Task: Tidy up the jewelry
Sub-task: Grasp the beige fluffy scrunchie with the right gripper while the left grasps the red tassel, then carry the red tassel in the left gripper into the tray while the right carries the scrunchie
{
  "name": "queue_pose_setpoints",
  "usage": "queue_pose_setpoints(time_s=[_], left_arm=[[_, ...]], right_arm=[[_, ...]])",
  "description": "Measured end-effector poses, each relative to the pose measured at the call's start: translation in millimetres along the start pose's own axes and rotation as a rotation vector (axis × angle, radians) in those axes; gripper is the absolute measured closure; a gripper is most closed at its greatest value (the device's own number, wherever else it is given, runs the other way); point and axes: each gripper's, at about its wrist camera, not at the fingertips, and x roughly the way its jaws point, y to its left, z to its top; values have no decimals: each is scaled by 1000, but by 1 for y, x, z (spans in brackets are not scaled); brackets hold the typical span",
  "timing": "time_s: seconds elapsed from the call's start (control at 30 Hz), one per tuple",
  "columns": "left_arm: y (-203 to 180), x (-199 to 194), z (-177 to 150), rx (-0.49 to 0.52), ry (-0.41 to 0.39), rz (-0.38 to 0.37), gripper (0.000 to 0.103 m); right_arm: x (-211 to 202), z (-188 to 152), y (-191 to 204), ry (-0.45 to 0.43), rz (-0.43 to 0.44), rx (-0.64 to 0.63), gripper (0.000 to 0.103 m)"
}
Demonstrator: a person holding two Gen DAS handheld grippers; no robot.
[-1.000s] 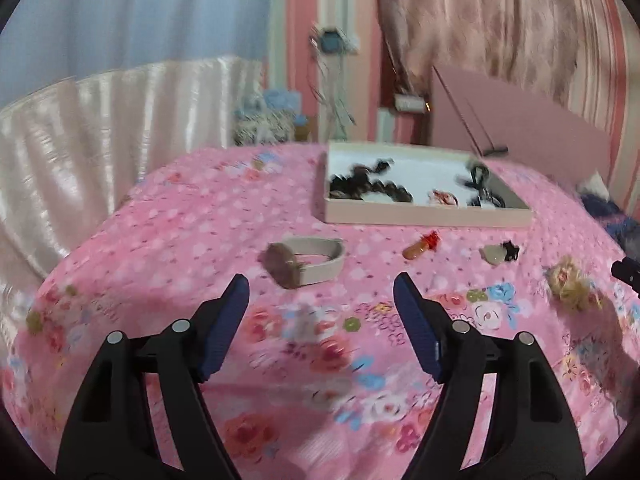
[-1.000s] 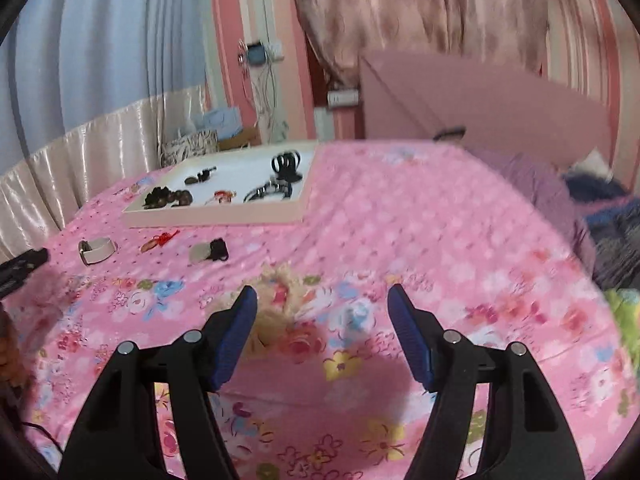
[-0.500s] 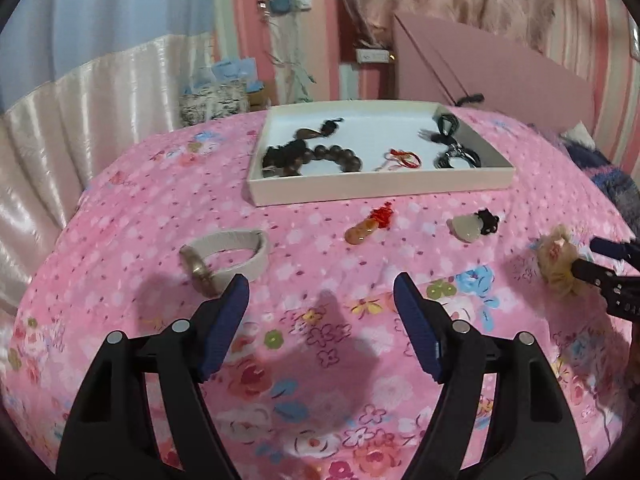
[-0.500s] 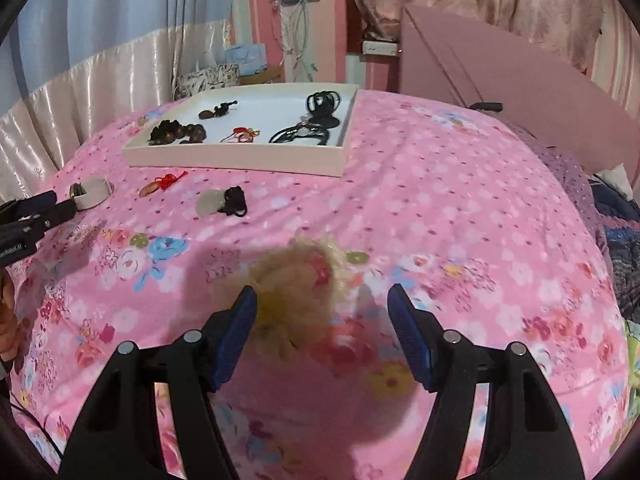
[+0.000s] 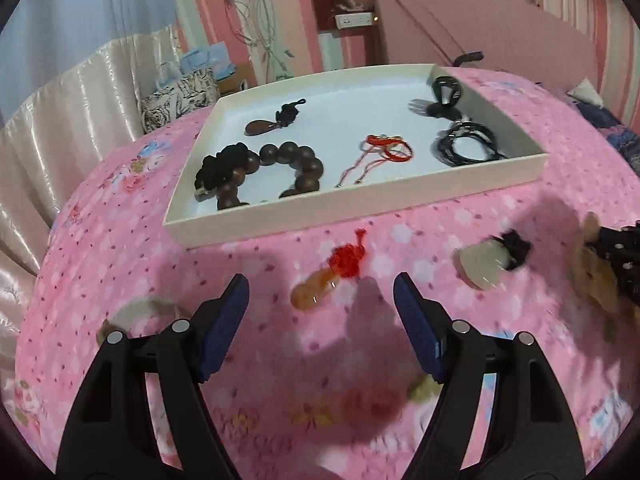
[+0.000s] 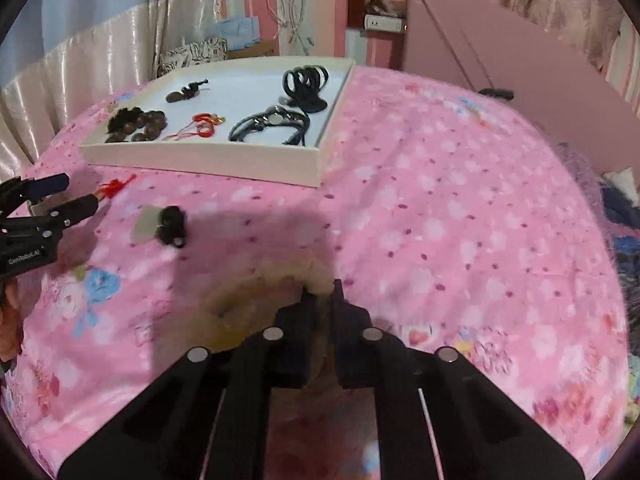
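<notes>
My left gripper [image 5: 320,280] is open and hovers just before the orange gourd pendant with a red knot [image 5: 314,294] on the pink bedspread. My right gripper [image 6: 322,288] is shut on a fluffy beige hair tie [image 6: 256,292], which bulges out to the left of the pinched fingers. A pale jade pendant with a black knot [image 6: 146,224] lies between the two grippers. The white tray [image 5: 360,210] beyond holds a wooden bead bracelet [image 5: 288,172], a red cord bracelet [image 5: 384,148], black cords [image 5: 464,144] and a dark pendant [image 5: 260,126]. A beige watch band [image 5: 132,312] lies blurred at left.
The bed is covered by a pink flowered spread [image 6: 440,208] that curves down at its edges. A pink board [image 6: 520,68] leans behind the bed at the right. A patterned bag [image 5: 180,96] and shiny curtains [image 5: 60,120] stand behind the far left edge.
My left gripper swung right, from over the watch band to the orange pendant. My right gripper dropped onto the fluffy hair tie and closed on it.
</notes>
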Motion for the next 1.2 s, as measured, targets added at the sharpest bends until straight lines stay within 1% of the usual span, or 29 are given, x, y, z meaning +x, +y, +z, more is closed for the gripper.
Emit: queue_pose_setpoints(time_s=[0.03, 0.1, 0.17, 0.2, 0.23, 0.27, 0.3, 0.37, 0.4, 0.5, 0.6, 0.8, 0.93, 1.07, 1.2], left_arm=[[1, 4, 2, -9, 5, -3, 29], [5, 13, 5, -27, 17, 3, 29], [5, 22, 7, -20, 33, 1, 30], [5, 26, 8, -18, 43, 0, 39], [5, 30, 8, -17, 52, -25, 49], [4, 29, 9, -13, 45, -40, 58], [0, 30, 10, 6, 43, -54, 75], [-6, 30, 10, 35, 33, -54, 85], [-7, 30, 10, 41, 32, -54, 87], [0, 27, 10, 14, 24, -88, 93], [6, 20, 10, 1, 14, -100, 95], [13, -12, 23, 12, -62, -115, 95], [24, -31, 38, -5, -104, -132, 95], [33, -38, 55, -20, -126, -133, 95], [40, -35, 73, -35, -135, -125, 95]], right_arm=[[1, 1, -4, 0, 20, 14, 95], [1, 0, -7, -9, 30, 16, 95], [1, 1, -9, -16, 51, 32, 96], [2, 1, -13, -18, 69, 48, 96], [2, 2, -15, -19, 86, 61, 97], [3, 3, -20, -21, 111, 83, 97], [4, 4, -24, -26, 127, 101, 97], [2, 6, -28, -40, 137, 124, 97], [0, 6, -28, -51, 141, 128, 97], [-8, 9, -28, -74, 149, 136, 97], [-22, 16, -27, -108, 154, 135, 97], [-51, 42, -25, -182, 180, 137, 97], [-63, 63, -21, -220, 204, 139, 97], [-65, 86, -9, -244, 230, 133, 97], [-58, 113, 7, -257, 256, 128, 97]])
